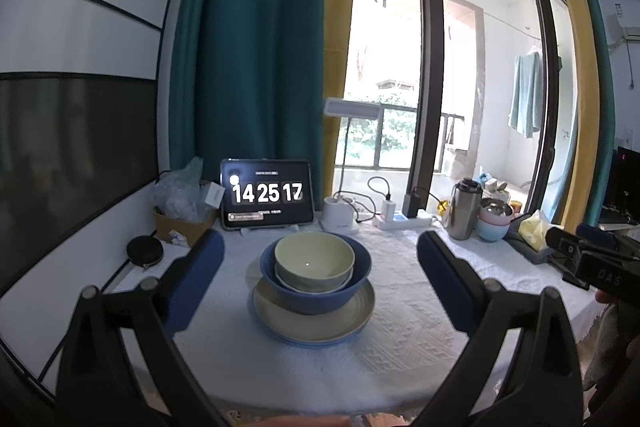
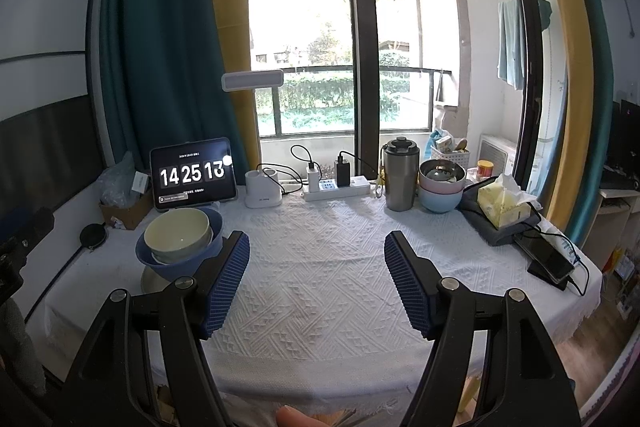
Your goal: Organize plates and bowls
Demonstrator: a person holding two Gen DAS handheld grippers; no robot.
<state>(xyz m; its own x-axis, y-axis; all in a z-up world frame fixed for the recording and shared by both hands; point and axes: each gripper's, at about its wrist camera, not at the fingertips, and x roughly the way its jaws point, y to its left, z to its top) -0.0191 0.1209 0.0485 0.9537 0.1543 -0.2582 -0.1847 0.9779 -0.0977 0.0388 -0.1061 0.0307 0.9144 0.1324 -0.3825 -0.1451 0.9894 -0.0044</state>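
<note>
Here the left claw [image 1: 320, 267] stands wide open and grips nothing, its two blue-padded fingers [image 1: 192, 279] spread to either side of a stack of dishes on the bench [image 1: 408, 315]. The stack sits between the fingers but touches neither of them. It is built of one pale plate [image 1: 316, 323] with a blue edge at the bottom, one blue bowl [image 1: 316, 291] standing on that plate, and one cream bowl [image 1: 314, 261] nested inside the blue one. All three face mouth up; the cream bowl leans a little in the blue bowl rather than sitting level. Being round, none of them has a long axis to speak of.

The right claw [image 2: 316, 283] is likewise open and empty, its ribbed blue fingers [image 2: 224, 287] held over bare white tablecloth [image 2: 320, 227]. From this view the same stack lies just beyond the left finger, toward the near-left part of the bench, with the plate partly hidden behind that finger.

Farther back on the right, beside a steel tumbler [image 2: 400, 175], stands a second stack: one light blue bowl [image 2: 440, 201] at the bottom, one pink bowl [image 2: 442, 183] in it, and a metal bowl [image 2: 442, 169] on top, all mouth up. Well apart from the first stack, it sits near a tissue pack [image 2: 504, 205]. At the rear left a tablet [image 2: 192, 179] shows a clock, with a white power strip [image 2: 336, 187] to its right.
</note>
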